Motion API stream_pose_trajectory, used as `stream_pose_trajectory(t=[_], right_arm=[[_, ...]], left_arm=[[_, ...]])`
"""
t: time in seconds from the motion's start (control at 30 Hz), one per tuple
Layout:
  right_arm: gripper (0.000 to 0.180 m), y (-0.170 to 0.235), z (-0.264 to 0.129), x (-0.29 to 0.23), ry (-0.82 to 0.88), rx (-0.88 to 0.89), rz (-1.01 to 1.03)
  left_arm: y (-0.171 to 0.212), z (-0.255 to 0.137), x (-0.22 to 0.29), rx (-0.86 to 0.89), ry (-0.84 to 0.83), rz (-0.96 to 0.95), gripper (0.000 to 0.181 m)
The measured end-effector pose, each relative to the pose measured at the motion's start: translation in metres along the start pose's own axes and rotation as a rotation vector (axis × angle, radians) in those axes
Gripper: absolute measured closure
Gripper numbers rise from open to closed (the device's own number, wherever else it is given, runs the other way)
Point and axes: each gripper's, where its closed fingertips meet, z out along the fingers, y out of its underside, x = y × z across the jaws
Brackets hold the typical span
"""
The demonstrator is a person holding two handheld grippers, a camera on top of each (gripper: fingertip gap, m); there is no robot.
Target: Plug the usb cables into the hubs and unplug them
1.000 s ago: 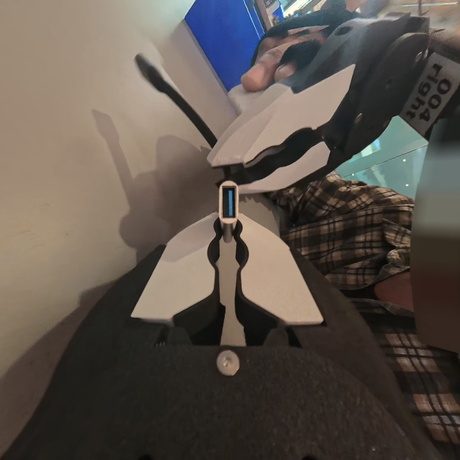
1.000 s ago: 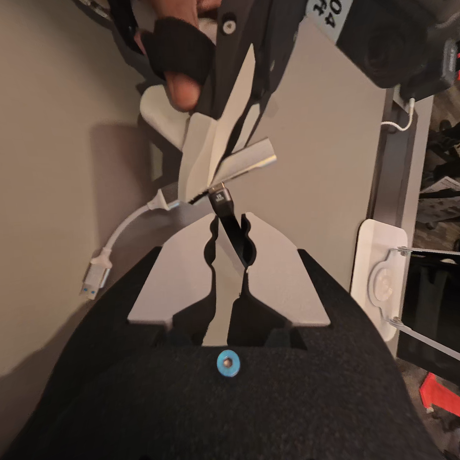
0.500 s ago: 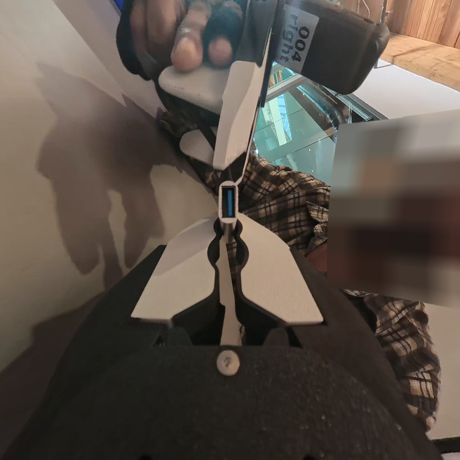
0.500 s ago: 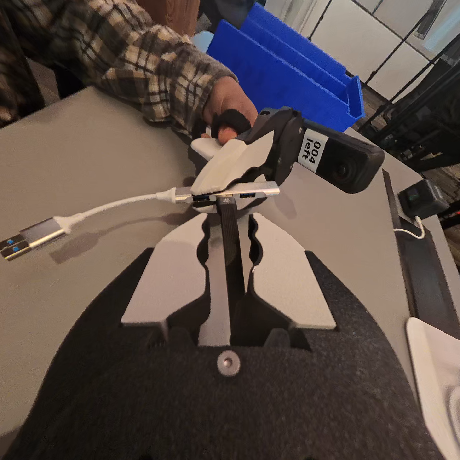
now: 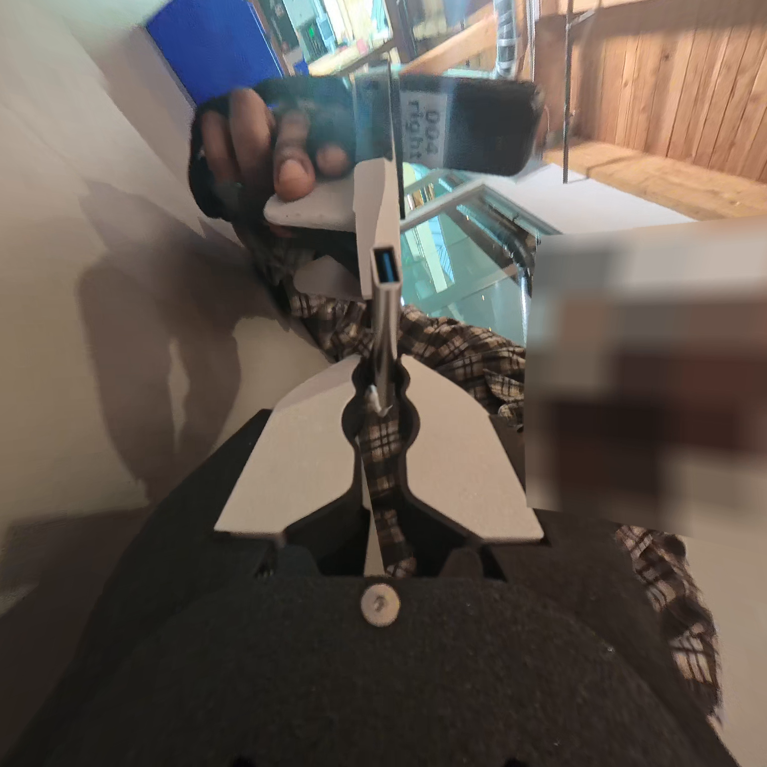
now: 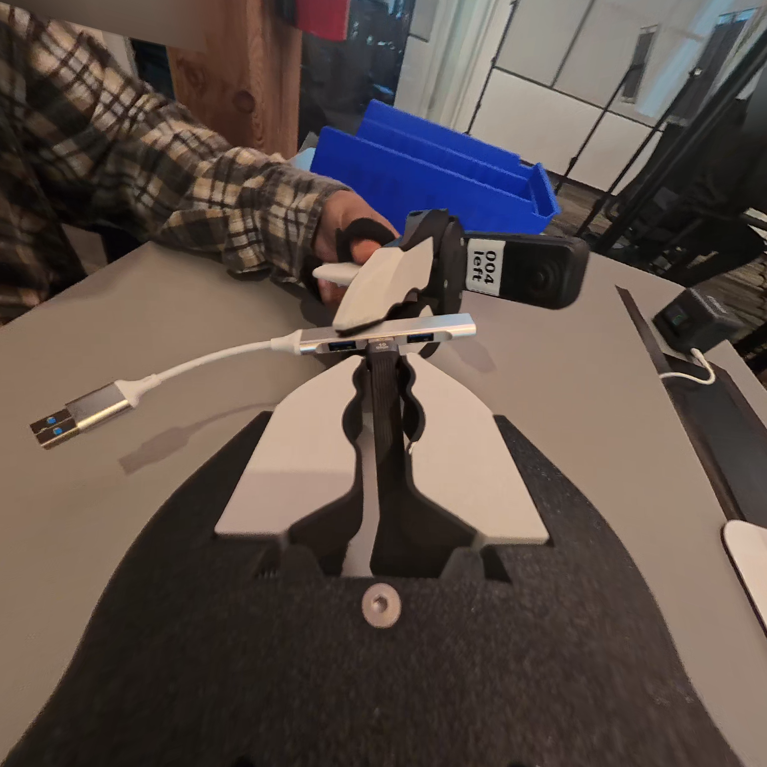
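Note:
In the right wrist view my right gripper (image 6: 384,367) is shut on a black USB cable (image 6: 386,415). Its plug (image 6: 382,346) sits at the middle port of a silver hub (image 6: 440,326). My left gripper (image 6: 361,326) is shut on the hub from above and holds it level above the table. The hub's white lead ends in a silver USB plug (image 6: 83,415) that hangs free at the left. In the left wrist view my left gripper (image 5: 382,367) grips the hub (image 5: 386,315) end-on, with a blue port facing me. The right gripper (image 5: 369,286) sits just behind the hub.
Grey table (image 6: 166,315) lies below both grippers. Blue bins (image 6: 436,182) stand at the far edge. A black box with a white cord (image 6: 697,319) and a white object (image 6: 747,572) sit at the right. The person's plaid sleeve (image 6: 166,182) crosses the left. Only a small space, under 4 cm, lies between the two pairs of fingers.
Both grippers swung up from facing the table to near level. The black plug went from slanted beside the hub to straight into its middle port. The hub now sticks farther out of the left jaws.

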Motion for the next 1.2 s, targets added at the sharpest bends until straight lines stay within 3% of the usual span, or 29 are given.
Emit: stream_pose_trajectory(t=[0.1,0.37,0.7,1.2], right_arm=[[0.166,-0.002,-0.008,0.008,0.043,0.023,0.051],[0.166,-0.002,-0.017,0.013,0.167,0.040,0.119],[0.166,0.006,-0.034,0.001,0.261,0.021,0.158],[0.167,0.022,-0.031,-0.007,0.231,-0.090,0.179]], left_arm=[[-0.014,-0.011,-0.001,0.090,-0.029,0.026,0.161],[-0.030,0.000,0.004,0.220,-0.029,0.093,0.173],[-0.029,0.018,-0.004,0.269,-0.012,-0.062,0.174],[-0.019,0.021,-0.019,0.169,-0.152,-0.023,0.175]])
